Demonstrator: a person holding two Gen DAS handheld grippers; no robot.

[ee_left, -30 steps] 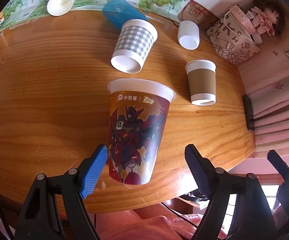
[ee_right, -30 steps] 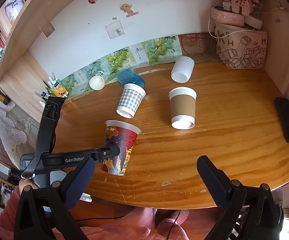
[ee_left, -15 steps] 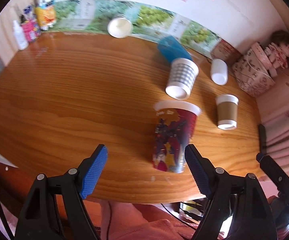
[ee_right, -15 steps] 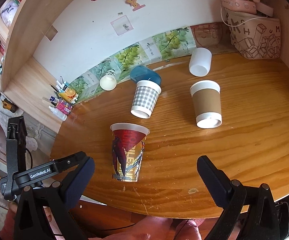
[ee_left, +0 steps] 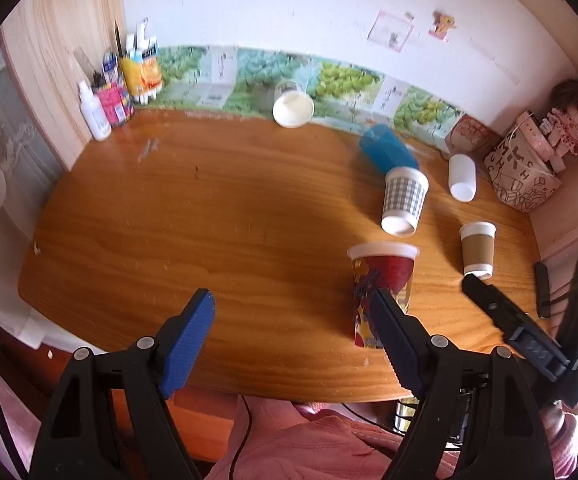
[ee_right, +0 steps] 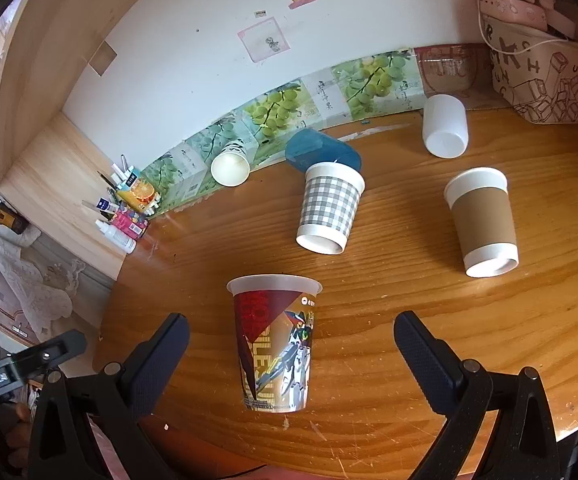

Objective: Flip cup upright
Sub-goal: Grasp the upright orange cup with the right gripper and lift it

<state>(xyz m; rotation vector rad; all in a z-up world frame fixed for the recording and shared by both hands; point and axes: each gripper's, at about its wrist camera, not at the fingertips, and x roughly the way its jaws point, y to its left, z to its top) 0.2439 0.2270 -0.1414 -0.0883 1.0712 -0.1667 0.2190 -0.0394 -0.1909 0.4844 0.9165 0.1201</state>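
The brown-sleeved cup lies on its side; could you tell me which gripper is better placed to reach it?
Right, probably. The right gripper is open, and the brown-sleeved cup lies just ahead to its right, unobstructed. From the left gripper it sits far right, beyond the printed cup.

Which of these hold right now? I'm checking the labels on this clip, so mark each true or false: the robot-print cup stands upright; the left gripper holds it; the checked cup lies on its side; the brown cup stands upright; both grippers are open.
1. The robot-print cup stands upright on the table. True.
2. The left gripper holds it. False: it is open and empty, off to the cup's left.
3. The checked cup lies on its side. True.
4. The brown cup stands upright. False: it lies on its side.
5. The right gripper is open too. True.
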